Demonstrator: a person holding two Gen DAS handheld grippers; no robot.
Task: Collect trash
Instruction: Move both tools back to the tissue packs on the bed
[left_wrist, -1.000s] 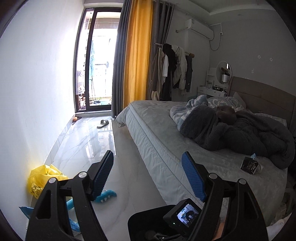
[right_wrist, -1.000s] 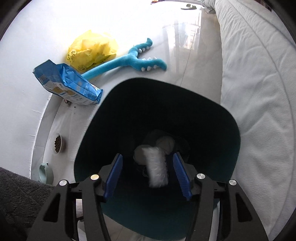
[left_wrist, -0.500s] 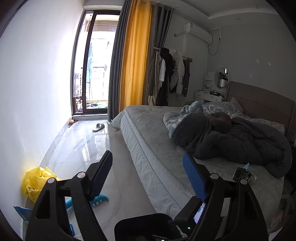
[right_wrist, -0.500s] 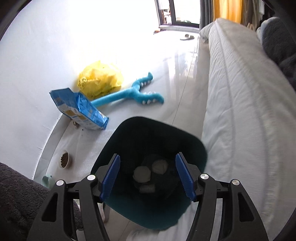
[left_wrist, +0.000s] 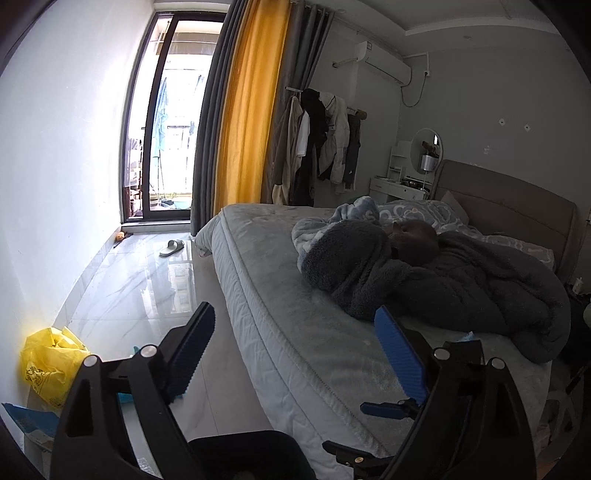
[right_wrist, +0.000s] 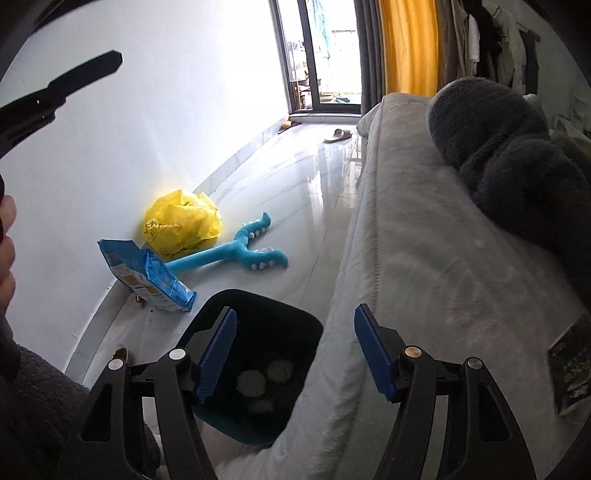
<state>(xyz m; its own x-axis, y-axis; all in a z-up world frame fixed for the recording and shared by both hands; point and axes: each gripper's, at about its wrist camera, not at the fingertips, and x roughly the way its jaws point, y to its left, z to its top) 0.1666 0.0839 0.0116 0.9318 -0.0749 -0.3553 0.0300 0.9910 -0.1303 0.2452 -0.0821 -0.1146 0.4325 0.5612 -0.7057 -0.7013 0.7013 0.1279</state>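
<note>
Wrist views sharing bed (left_wrist: 325, 354), floor (right_wrist: 306, 206)

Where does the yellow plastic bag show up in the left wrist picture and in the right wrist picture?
Left wrist view: the yellow plastic bag lies at the lower left, on the floor against the white wall.
Right wrist view: it sits left of centre, against the same wall, behind the blue snack bag.
Shared landmark: the grey slipper near the balcony door.

The bin (right_wrist: 258, 325) is dark teal, with white wads (right_wrist: 251, 382) inside; the crumpled bag (right_wrist: 184, 223) is bright yellow; the packet (right_wrist: 147, 277) is blue with pale print; the toy (right_wrist: 240, 254) is turquoise with white teeth; the curtain (left_wrist: 251, 110) is orange-yellow between grey panels; the blanket (left_wrist: 443, 277) is charcoal; the mattress (left_wrist: 295, 314) is pale grey, quilted; the floor (left_wrist: 140, 280) is white marble, grey-veined.
</note>
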